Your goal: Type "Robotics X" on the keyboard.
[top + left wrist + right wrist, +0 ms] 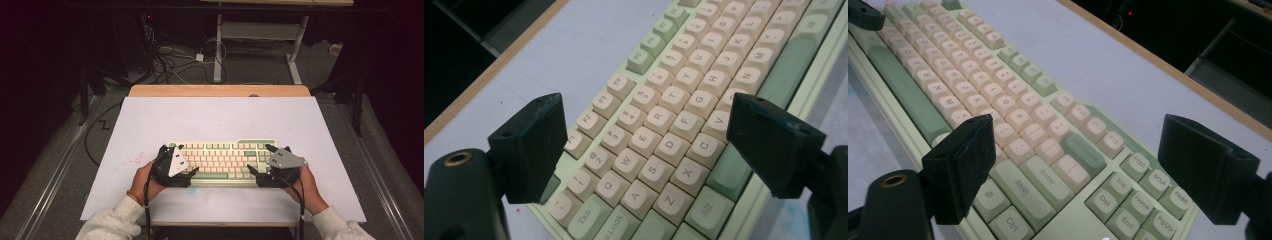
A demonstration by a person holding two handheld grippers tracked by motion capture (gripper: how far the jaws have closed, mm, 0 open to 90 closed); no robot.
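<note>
A keyboard [222, 160] with cream and pale green keys lies on the white board near its front edge. My left gripper [186, 159] sits at the keyboard's left end. Its jaws stand wide apart on either side of the keyboard's depth and grip nothing. In the left gripper view the gripper [646, 125] hovers over the letter keys of the keyboard [684, 75]. My right gripper [260, 159] sits at the right end, also open. In the right gripper view that gripper [1078, 145] hangs above the Enter and Shift keys of the keyboard [973, 80].
The white board [215, 115] covers a wooden table whose far edge [220, 90] shows behind it. Faint pink specks [134, 161] mark the board left of the keyboard. Beyond the table are floor cables [165, 62] and a desk frame [218, 45].
</note>
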